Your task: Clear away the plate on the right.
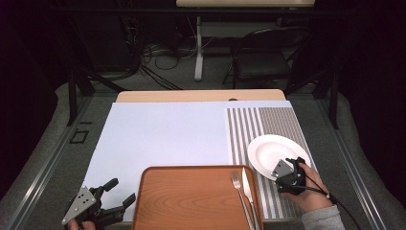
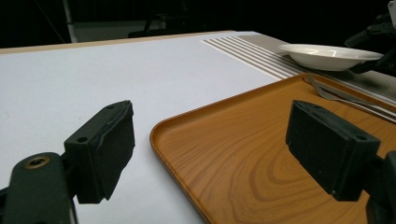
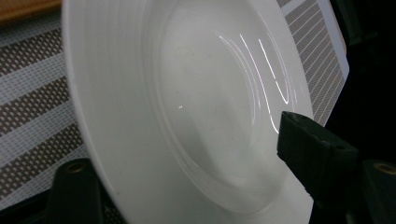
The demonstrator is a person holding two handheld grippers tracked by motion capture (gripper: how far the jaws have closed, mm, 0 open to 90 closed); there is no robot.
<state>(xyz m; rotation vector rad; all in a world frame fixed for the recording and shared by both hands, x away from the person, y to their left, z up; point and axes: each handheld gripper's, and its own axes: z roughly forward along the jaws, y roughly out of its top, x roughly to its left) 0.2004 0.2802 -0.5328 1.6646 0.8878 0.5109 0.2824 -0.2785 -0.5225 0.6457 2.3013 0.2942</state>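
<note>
The right gripper (image 1: 293, 168) straddles, without visibly clamping, the near rim of the glossy white ceramic plate (image 1: 268, 149), likely slippery, rigid, breakable.

The right gripper (image 1: 290, 168) sits at the near rim of the white plate (image 1: 268, 149), one jaw under the rim and one over the bowl, the rim between them; contact isn't clear. The right hand (image 1: 311, 191) grasps it from behind. Well left of that plate, the left gripper (image 1: 119, 191) rests with jaws wide apart.
</note>
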